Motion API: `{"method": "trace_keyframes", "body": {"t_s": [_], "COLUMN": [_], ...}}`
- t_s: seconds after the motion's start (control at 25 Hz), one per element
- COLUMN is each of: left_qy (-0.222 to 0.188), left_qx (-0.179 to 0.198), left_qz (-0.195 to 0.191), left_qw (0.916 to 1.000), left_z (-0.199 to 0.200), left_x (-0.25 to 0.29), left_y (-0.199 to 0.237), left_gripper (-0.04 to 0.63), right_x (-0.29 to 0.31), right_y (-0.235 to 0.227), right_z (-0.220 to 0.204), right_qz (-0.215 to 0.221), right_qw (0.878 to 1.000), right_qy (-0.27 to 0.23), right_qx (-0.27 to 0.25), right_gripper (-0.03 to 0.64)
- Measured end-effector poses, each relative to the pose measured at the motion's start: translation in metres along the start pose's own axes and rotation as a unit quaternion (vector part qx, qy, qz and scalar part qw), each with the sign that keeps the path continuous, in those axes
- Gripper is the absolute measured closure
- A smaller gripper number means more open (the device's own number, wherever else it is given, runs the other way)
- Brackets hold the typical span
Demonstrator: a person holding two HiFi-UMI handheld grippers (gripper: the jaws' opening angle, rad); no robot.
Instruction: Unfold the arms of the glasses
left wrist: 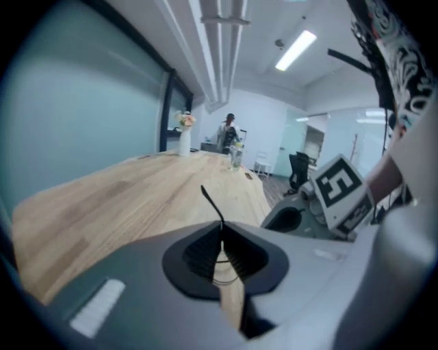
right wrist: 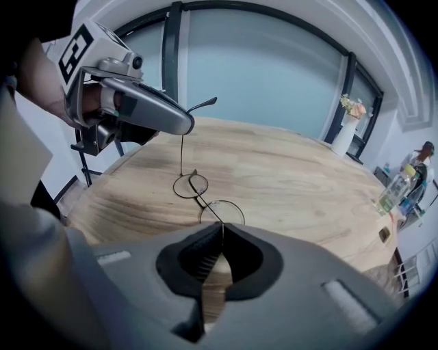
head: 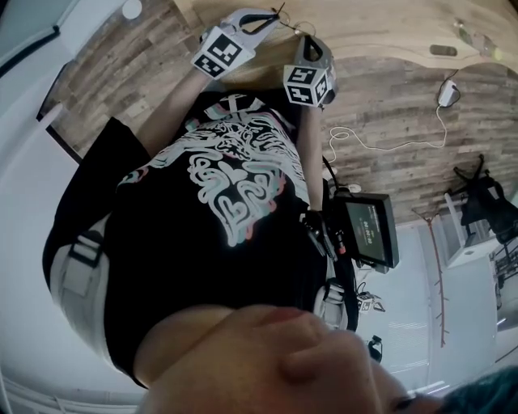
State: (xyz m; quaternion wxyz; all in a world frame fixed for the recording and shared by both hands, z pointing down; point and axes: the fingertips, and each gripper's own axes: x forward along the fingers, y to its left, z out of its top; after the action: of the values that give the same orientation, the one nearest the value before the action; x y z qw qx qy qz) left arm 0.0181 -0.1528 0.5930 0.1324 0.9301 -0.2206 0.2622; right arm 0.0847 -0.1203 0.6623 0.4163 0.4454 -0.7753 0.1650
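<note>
Thin round wire glasses [right wrist: 205, 198] hang just above the wooden table [right wrist: 294, 178] in the right gripper view. One arm rises straight up into my left gripper [right wrist: 185, 126], which is shut on it; the arm's dark tip [right wrist: 205, 103] sticks out past the jaws. That tip [left wrist: 209, 198] shows again in the left gripper view, above the shut left gripper [left wrist: 220, 229]. My right gripper [right wrist: 221, 229] is shut on a thin wire of the glasses, probably the other arm, running from the near lens. In the head view both grippers, left [head: 251, 20] and right [head: 312, 52], are close together at the table's edge.
A white vase with flowers [right wrist: 345, 133] and a water bottle [right wrist: 389, 195] stand far down the table. A person [left wrist: 227, 130] is at its far end, with office chairs [left wrist: 299, 171] nearby. A small screen [head: 368, 230] hangs at my waist.
</note>
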Motion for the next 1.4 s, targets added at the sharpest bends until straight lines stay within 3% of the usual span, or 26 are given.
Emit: {"method": "trace_keyframes", "body": {"t_s": [0.08, 0.56, 0.8, 0.84, 0.88, 1.2, 1.4], "left_qy": [-0.007, -0.006, -0.004, -0.003, -0.002, 0.007, 0.008], "left_qx": [-0.019, 0.027, 0.054, 0.059, 0.064, 0.092, 0.096], "left_qz": [0.007, -0.024, -0.043, -0.046, -0.048, -0.065, -0.068], "left_qw": [0.9998, 0.9993, 0.9976, 0.9972, 0.9968, 0.9936, 0.993], "left_z": [0.002, 0.007, 0.007, 0.008, 0.008, 0.008, 0.01], "left_x": [-0.002, 0.009, 0.015, 0.016, 0.017, 0.019, 0.015], "left_y": [0.007, -0.001, -0.008, -0.011, -0.013, -0.024, -0.025], "left_gripper": [0.603, 0.603, 0.604, 0.604, 0.604, 0.604, 0.604], "right_x": [0.0, -0.001, -0.008, -0.01, -0.011, -0.003, 0.002], "right_y": [-0.001, -0.007, 0.003, 0.005, 0.006, 0.02, 0.031], "right_z": [0.0, -0.006, 0.008, 0.013, 0.018, 0.028, 0.023], "right_qz": [-0.002, 0.0, 0.036, 0.038, 0.04, 0.049, 0.065], "right_qw": [1.0, 1.0, 0.999, 0.999, 0.999, 0.992, 0.987], "right_qy": [0.002, 0.01, -0.005, -0.011, -0.015, -0.007, 0.007], "right_qx": [-0.005, 0.001, 0.003, -0.001, -0.008, -0.114, -0.148], "right_gripper": [0.612, 0.612, 0.609, 0.584, 0.554, 0.554, 0.554]}}
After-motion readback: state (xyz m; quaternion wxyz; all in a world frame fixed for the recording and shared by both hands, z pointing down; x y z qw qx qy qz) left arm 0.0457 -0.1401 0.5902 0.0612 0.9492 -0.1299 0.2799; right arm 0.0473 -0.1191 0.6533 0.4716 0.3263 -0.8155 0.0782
